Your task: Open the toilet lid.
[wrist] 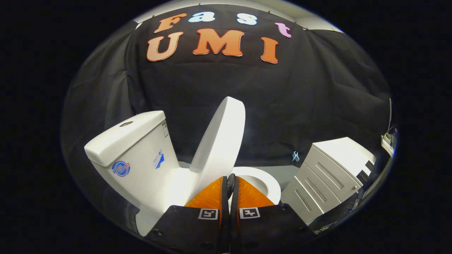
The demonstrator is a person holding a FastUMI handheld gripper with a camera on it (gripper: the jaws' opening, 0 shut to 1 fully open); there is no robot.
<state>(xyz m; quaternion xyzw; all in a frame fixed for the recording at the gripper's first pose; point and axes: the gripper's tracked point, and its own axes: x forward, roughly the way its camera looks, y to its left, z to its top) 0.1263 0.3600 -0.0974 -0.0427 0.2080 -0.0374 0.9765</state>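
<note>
A white toilet stands just ahead of me, its tank [134, 148] to the left. The white lid [222, 141] is raised and stands nearly upright, leaning back toward the tank. Beside it the seat ring [266, 183] lies flat over the bowl. My gripper [230, 185] sits low in front of the bowl, its fingers pressed together with nothing visibly between them. The fingertips [231, 181] are right beside the lid's lower edge, over the seat ring. I cannot tell whether they touch the lid.
A white drawer cabinet [328, 173] stands to the right of the toilet, close to the bowl. The black cloth wall hangs behind both. A small blue clip [296, 156] hangs on the wall low down between toilet and cabinet.
</note>
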